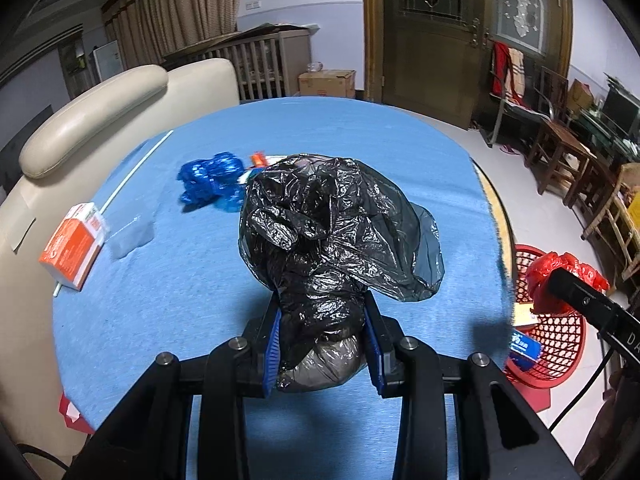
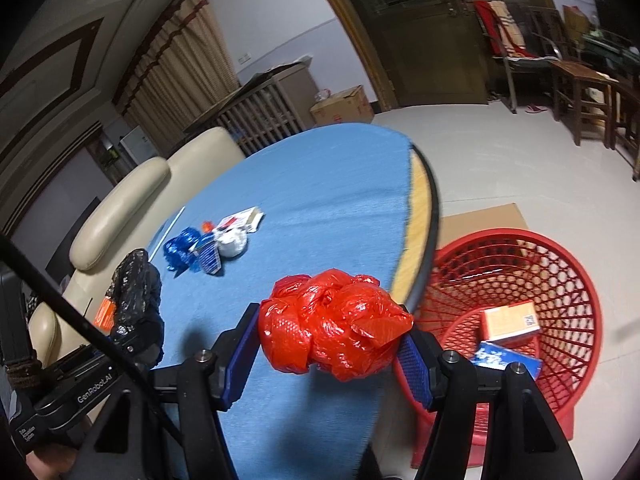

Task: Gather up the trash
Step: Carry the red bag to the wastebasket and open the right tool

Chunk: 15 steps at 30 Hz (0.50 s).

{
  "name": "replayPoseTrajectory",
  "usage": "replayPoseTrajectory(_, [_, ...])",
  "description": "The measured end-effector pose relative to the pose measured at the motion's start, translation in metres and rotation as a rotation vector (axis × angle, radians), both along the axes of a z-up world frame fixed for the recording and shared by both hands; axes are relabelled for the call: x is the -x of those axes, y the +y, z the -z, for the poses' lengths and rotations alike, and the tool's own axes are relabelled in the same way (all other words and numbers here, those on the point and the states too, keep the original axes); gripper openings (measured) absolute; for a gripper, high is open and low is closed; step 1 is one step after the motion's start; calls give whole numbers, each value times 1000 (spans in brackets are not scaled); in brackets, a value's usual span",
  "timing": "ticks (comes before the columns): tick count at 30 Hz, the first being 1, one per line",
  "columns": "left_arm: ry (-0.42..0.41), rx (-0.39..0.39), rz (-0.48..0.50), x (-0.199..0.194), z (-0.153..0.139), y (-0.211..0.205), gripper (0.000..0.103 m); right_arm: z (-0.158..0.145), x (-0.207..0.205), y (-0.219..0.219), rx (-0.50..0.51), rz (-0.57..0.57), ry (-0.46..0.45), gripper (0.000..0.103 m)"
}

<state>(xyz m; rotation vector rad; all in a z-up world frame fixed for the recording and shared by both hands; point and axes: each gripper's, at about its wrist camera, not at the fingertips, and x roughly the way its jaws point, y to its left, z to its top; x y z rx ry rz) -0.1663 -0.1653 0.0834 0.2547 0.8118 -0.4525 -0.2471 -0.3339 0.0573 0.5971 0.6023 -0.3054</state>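
My left gripper (image 1: pixel 324 344) clamped on crumpled black plastic bag (image 1: pixel 332 232), above the blue table (image 1: pixel 168 312); my right gripper (image 2: pixel 332 356) clamped on red plastic bag wad (image 2: pixel 334 324) at the table edge, beside red basket (image 2: pixel 576 280) on the floor; blue wrapper (image 1: pixel 212 180) on table.

Black bag (image 1: pixel 332 232); red bag (image 2: pixel 332 332); red lattice basket (image 2: pixel 560 280); blue tablecloth (image 1: pixel 320 128).
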Motion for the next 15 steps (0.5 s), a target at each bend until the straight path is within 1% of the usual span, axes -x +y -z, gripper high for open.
replayPoseTrajectory(8, [11,-2,88,16,3,-37,37,11,40,-47,-5,119,28,67])
replayPoseTrajectory(11, [17,-3,126,22,3,-54,37,22,55,-69,-30,173,48,67])
replayPoseTrajectory(15, [20,-14,177,32,4,-76,37,34,68,-86,-40,212,76,67])
